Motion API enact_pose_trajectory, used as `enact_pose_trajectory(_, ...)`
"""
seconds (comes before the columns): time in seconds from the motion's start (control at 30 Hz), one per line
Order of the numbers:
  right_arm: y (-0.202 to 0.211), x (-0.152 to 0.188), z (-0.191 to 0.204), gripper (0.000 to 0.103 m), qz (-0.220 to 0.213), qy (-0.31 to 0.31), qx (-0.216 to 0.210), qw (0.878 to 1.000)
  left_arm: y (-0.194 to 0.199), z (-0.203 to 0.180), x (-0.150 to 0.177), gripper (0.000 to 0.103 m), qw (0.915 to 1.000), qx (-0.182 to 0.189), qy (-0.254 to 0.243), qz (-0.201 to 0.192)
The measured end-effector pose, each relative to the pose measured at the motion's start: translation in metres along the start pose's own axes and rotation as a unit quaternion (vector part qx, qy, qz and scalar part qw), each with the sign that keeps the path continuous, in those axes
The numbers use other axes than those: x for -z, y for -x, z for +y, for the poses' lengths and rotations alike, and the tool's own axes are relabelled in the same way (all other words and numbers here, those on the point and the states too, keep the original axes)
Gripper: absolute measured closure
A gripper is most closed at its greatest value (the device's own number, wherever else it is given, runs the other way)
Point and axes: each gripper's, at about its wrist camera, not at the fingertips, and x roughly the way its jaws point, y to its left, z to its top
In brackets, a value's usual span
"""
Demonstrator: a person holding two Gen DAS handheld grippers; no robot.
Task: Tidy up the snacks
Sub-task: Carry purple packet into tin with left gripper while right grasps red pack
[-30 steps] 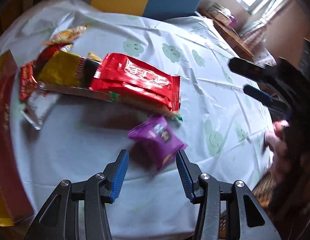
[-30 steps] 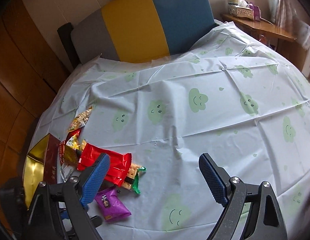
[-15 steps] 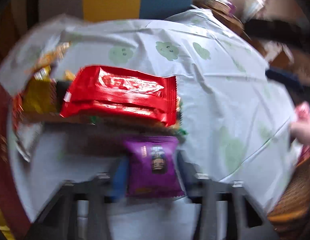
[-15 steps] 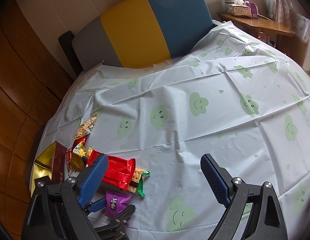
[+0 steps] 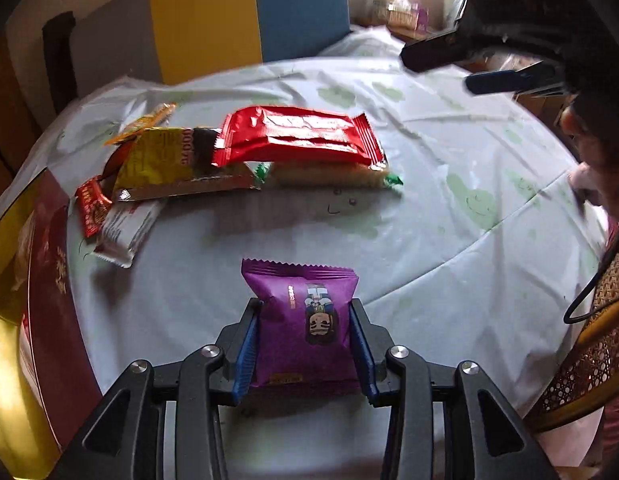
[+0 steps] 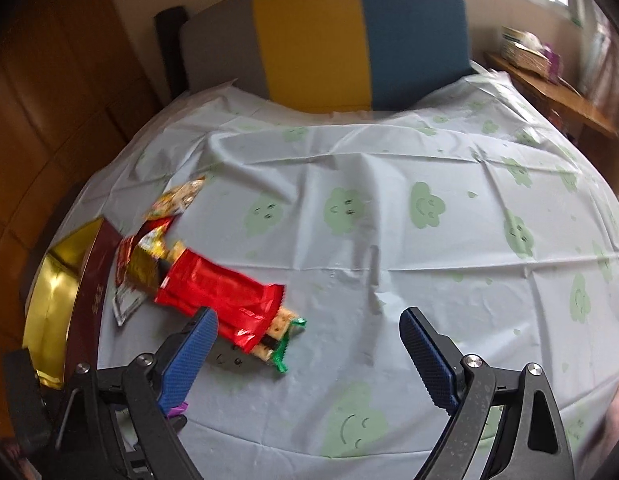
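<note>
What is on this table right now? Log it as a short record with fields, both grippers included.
left gripper: jaws opening, pads against the small purple foil snack packet between them
right gripper: open, nothing between its fingers
snack pile: long red foil wrapper lies on a clear pack of crackers; yellow foil packet beside it
box: dark red cardboard box with gold lining, left of the pile
surface: pale tablecloth with green cloud faces

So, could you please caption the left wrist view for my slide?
Left gripper clasps a purple snack packet above the tablecloth, fingers just easing open, snack pile beyond.
</note>
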Motion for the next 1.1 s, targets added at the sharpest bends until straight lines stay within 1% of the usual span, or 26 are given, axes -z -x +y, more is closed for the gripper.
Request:
enact_pose_trajectory(0.13, -0.007, 0.008, 0.031, 0.014, 0.012, 0.075, -0.017, 0.997, 0.001, 0.006, 0.008, 0.061, 0.9995, 0.012, 0.014, -0.024)
enact_pose_trajectory(0.23, -0.015, 0.013, 0.047, 0.014, 0.030, 0.115, -0.029, 0.993, 0.004, 0.007, 0.013, 0.061, 0.9994, 0.015, 0.009, -0.032)
enact_pose_trajectory(0.37, -0.026, 0.007, 0.065, 0.014, 0.047, 0.181, -0.029, 0.982, 0.006, 0.011, 0.018, 0.061, 0.9989, 0.025, 0.014, -0.037)
enact_pose_trajectory(0.47, -0.041, -0.004, 0.073, 0.014, 0.074, 0.221, -0.037, 0.972, 0.005, 0.015, 0.020, 0.061, 0.9986, 0.029, 0.017, -0.040)
enact_pose_trajectory(0.5, -0.049, -0.008, 0.075, 0.013, 0.086, 0.235, -0.031, 0.968, 0.006, 0.015, 0.020, 0.061, 0.9985, 0.030, 0.018, -0.041)
enact_pose_trajectory(0.6, -0.068, -0.016, 0.076, 0.012, 0.115, 0.262, -0.025, 0.958, 0.005, 0.018, 0.021, 0.061, 0.9982, 0.036, 0.022, -0.043)
enact_pose_trajectory(0.73, -0.089, -0.023, 0.076, 0.012, 0.134, 0.277, -0.020, 0.951, 0.005, 0.019, 0.020, 0.061, 0.9980, 0.038, 0.026, -0.043)
enact_pose_trajectory(0.8, -0.097, -0.025, 0.076, 0.013, 0.138, 0.280, -0.018, 0.950, 0.004, 0.018, 0.020, 0.061, 0.9979, 0.038, 0.027, -0.044)
enact_pose_trajectory(0.87, -0.101, -0.025, 0.077, 0.041, 0.137, 0.281, -0.019, 0.950, 0.005, 0.018, 0.021, 0.061, 0.9979, 0.038, 0.028, -0.045)
enact_pose_trajectory(0.9, -0.098, -0.024, 0.077, 0.043, 0.131, 0.278, -0.013, 0.951, 0.005, 0.017, 0.021, 0.061, 0.9979, 0.038, 0.027, -0.045)
enact_pose_trajectory(1.0, -0.087, -0.023, 0.069, 0.046, 0.117, 0.254, -0.023, 0.960, 0.006, 0.018, 0.022, 0.061, 0.9978, 0.039, 0.030, -0.045)
enact_pose_trajectory(1.1, -0.073, -0.020, 0.050, 0.046, 0.107, 0.212, -0.006, 0.971, 0.007, 0.016, 0.024, 0.061, 0.9978, 0.037, 0.028, -0.048)
